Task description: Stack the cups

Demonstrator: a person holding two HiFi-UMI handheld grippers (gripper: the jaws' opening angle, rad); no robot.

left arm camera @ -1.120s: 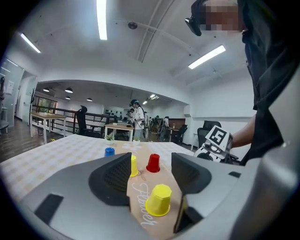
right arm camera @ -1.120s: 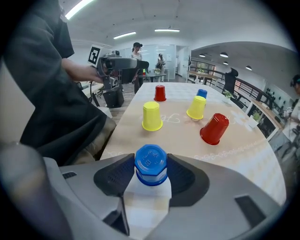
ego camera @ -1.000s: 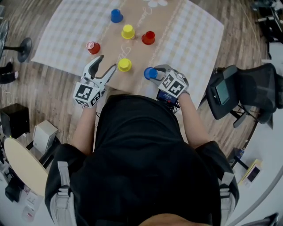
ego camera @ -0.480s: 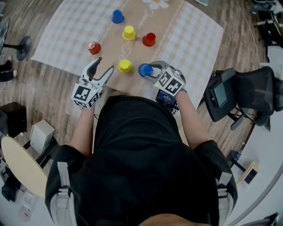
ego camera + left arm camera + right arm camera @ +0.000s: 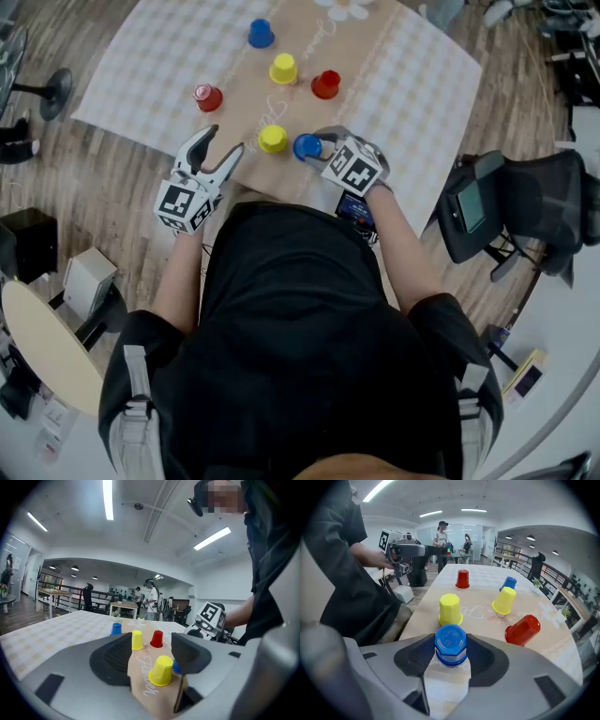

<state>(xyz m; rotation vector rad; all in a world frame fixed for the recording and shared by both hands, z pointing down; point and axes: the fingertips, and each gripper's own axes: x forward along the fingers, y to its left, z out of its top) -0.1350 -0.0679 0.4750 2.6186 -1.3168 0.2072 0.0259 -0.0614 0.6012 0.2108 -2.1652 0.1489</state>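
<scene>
The near yellow cup (image 5: 273, 139) stands upside down on the patterned cloth (image 5: 403, 75), close to the cloth's front edge. Just to its right is a blue cup (image 5: 307, 146), also base up, clamped in the right gripper (image 5: 314, 142). The two pads press on opposite sides of its wall, with the jaws held fairly wide (whether the cup's rim rests on the cloth or hangs just above it, I cannot tell). To the left of the near yellow cup hangs the left gripper (image 5: 223, 141), with its jaws well apart and nothing held; its own view looks through the gap at that yellow cup, which stands further off. Beyond the near yellow cup stands a second yellow cup (image 5: 283, 67). A red cup (image 5: 326, 84) is beyond and to the right, the other red cup (image 5: 207, 97) beyond and to the left, and a second blue cup (image 5: 261, 33) is farthest away.
</scene>
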